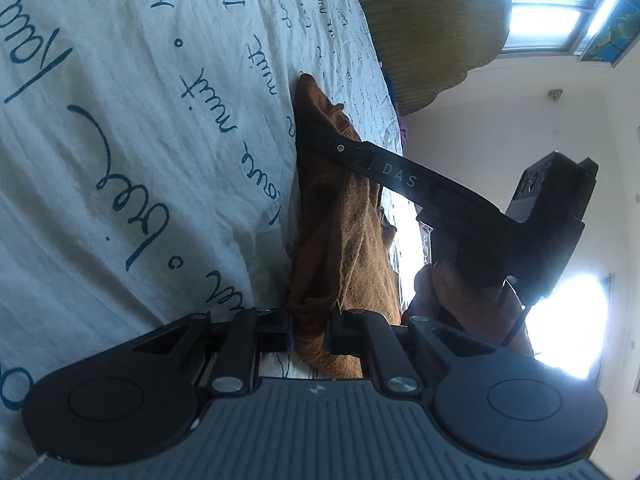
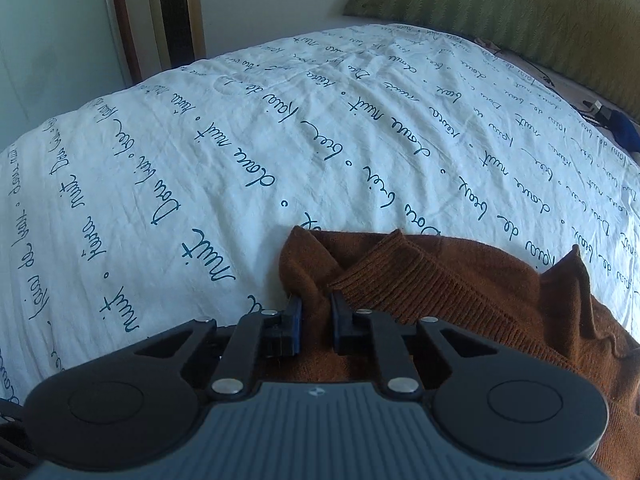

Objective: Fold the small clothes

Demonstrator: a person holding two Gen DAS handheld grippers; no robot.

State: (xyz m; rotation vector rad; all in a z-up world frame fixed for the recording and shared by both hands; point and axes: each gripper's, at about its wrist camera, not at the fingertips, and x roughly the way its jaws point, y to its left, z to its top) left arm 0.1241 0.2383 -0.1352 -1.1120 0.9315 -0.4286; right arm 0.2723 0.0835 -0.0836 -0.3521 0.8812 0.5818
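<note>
We see a brown knitted sweater (image 2: 460, 292) lying on the bed's white bedspread (image 2: 280, 140), which is printed with blue handwriting. Our left tongs (image 1: 310, 330) are clenched on a bunched edge of the sweater. Our right tongs (image 2: 316, 322) grip another fold of it near the ribbed hem. A hand (image 1: 460, 296) holds the right tool's handle.
</note>
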